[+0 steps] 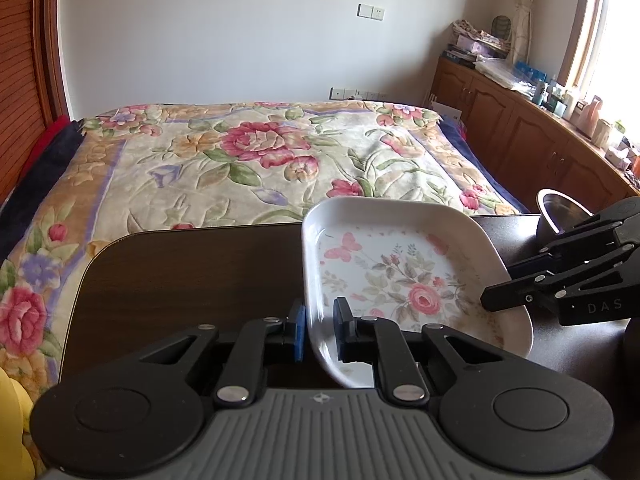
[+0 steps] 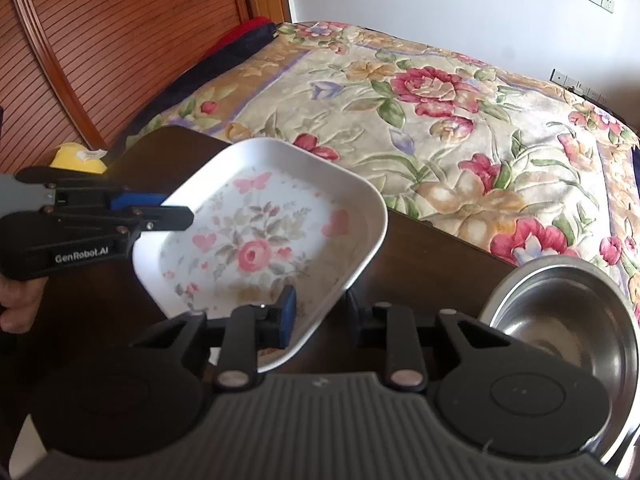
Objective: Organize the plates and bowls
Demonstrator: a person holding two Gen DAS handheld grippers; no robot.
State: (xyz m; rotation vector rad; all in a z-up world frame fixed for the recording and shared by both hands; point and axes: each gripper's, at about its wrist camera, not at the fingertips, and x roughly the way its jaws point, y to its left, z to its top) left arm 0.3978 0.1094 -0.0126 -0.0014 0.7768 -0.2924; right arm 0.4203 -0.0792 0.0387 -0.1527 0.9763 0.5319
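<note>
I am holding a square white plate (image 1: 400,276) with a pink rose and butterflies printed on it, and I am gripping it from two sides at once. My left tongs (image 1: 320,330) are closing over the plate's rim on my left: one blue pad is sitting outside the wall and the other inside, and both are pressing on it. My right tongs (image 2: 316,314) are clamping the opposite rim the same way, one pad inside the plate and the other finger under its outer edge. In the right view the left tongs are reaching in from the side with the plate's edge pinched between their tips, and part of my hand (image 2: 18,306) is showing behind their handle.

The plate is tilting, with the rim away from me raised off the dark wooden table (image 1: 180,272); I cannot tell whether the rim nearest me is touching the tabletop. A steel bowl (image 2: 560,320) is standing upright on the table just beside the plate, on the right-tongs side, apart from it. Beyond the plate, past the table's far edge, a bed with a flowered blanket (image 1: 256,160) is filling the room. Something yellow (image 2: 78,158) is lying off the table corner, behind the left tongs.
</note>
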